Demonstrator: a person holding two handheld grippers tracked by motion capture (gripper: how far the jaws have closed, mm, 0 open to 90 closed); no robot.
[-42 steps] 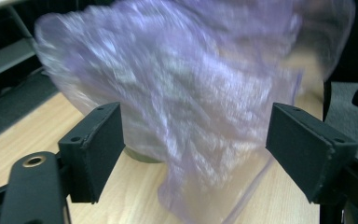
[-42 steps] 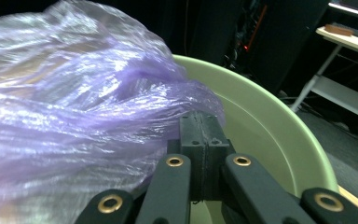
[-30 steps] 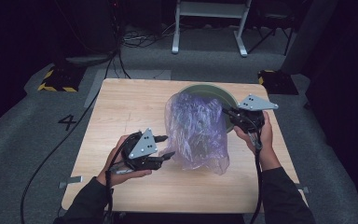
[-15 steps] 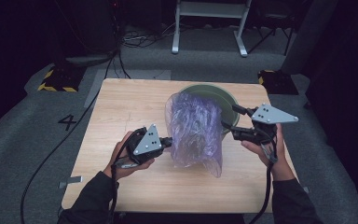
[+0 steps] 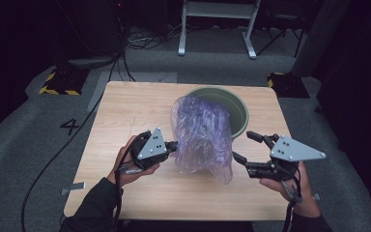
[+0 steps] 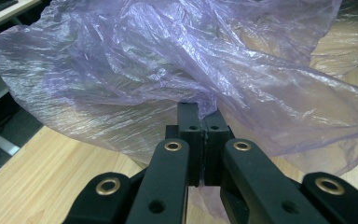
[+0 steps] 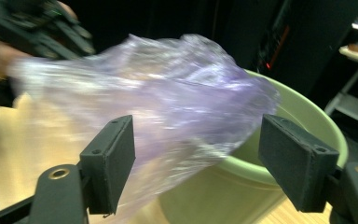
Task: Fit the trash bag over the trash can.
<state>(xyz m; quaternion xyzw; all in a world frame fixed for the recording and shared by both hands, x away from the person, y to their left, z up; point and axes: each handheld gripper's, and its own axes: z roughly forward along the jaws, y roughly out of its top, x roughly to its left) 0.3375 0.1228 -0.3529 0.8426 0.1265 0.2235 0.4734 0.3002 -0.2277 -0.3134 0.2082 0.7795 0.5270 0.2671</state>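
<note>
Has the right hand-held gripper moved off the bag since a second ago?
Yes. The right hand-held gripper has pulled back from the purple bag, away from the green bucket toward the table's near right edge, jaws open.

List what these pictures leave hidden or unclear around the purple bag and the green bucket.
- Bucket's inside: in the high view the purple bag drapes over the green bucket, hiding its near rim and contents.
- Bag's opening: not findable; folds hide it in the left gripper view.
- Bag detail: motion-blurred in the right gripper view.
- Left tool: how much film it pinches is hidden between the jaws.
- Right tool: open, apart from the bag.
</note>
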